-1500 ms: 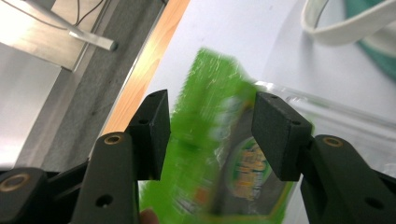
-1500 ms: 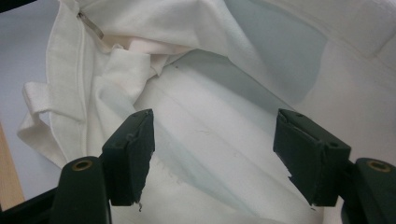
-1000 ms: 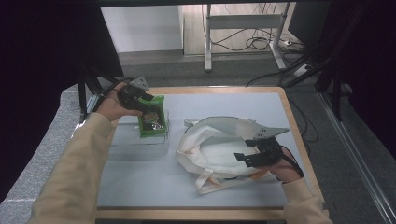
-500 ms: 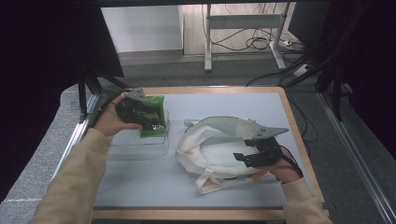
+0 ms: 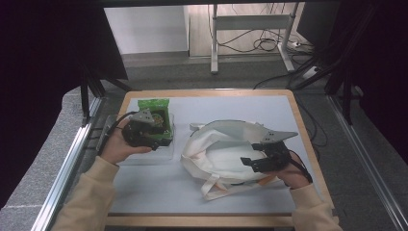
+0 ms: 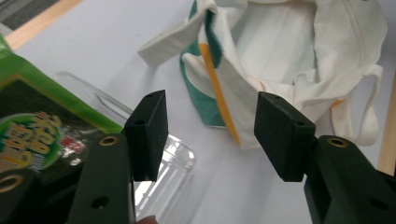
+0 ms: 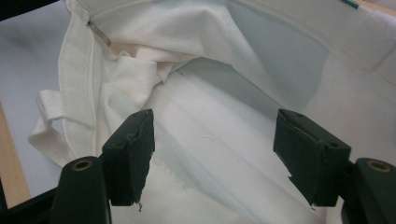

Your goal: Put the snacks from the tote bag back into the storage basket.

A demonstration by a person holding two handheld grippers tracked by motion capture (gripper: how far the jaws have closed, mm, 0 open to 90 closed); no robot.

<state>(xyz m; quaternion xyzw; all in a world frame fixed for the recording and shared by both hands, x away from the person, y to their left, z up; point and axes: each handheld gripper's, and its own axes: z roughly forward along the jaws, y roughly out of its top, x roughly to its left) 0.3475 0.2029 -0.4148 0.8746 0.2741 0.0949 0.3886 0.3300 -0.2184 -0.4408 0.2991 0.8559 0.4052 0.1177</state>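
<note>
My left gripper (image 6: pixel 210 140) hangs with its jaws apart and empty, just beside the green snack packet (image 5: pixel 155 115) lying in a clear plastic tray (image 6: pixel 173 158) at the table's (image 5: pixel 231 103) left side. My right gripper (image 7: pixel 212 154), jaws also apart, sits inside the mouth of the white canvas tote bag (image 5: pixel 221 154) lying right of centre.

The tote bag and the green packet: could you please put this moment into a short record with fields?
Surface: grey mat on a wooden table
Tote bag: white cloth, lying open
Green packet: on a clear tray, left of the bag
Left hand-held gripper: open, beside the packet, holding nothing
Right hand-held gripper: open, at the bag's mouth
</note>
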